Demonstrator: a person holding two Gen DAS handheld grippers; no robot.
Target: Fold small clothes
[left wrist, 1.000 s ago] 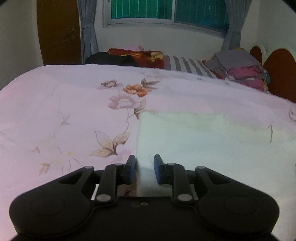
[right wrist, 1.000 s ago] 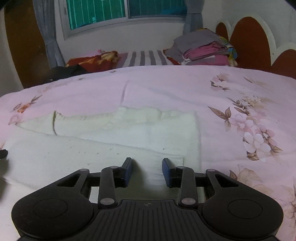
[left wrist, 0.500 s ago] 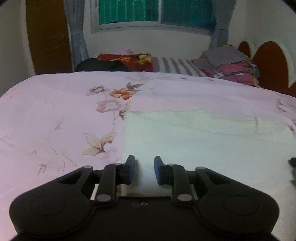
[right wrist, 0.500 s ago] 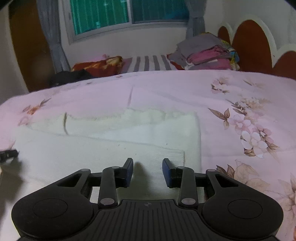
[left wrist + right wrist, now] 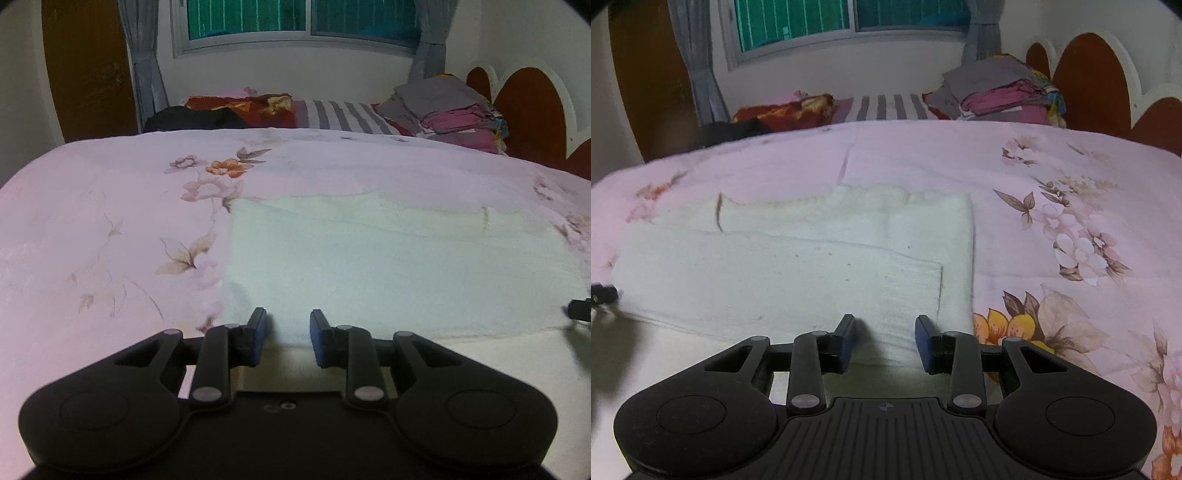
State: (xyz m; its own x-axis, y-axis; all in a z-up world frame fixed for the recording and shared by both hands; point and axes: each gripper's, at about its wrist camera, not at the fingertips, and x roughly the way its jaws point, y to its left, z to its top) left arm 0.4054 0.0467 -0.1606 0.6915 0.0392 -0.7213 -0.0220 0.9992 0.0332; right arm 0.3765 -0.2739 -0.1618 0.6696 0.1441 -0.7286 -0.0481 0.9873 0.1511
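A white knitted garment [image 5: 388, 254] lies flat and partly folded on the pink flowered bedspread [image 5: 110, 221]. It also shows in the right wrist view [image 5: 798, 269], with one layer folded over another. My left gripper [image 5: 287, 332] is open, low over the garment's near left corner. My right gripper [image 5: 885, 334] is open, low over the garment's near right corner. Neither holds cloth. The tip of the right gripper shows at the right edge of the left wrist view [image 5: 580, 309]; the left gripper's tip shows at the left edge of the right wrist view [image 5: 602, 293].
A stack of folded clothes [image 5: 447, 110] sits at the far right by the wooden headboard [image 5: 532, 110]. A striped pillow [image 5: 343, 116], a red patterned cloth [image 5: 243, 105] and a dark garment [image 5: 192, 118] lie along the far edge under the window.
Both grippers have drawn back toward the near edge of the garment and sit slightly higher. The right gripper's jaws have opened a little wider. The garment has not moved.
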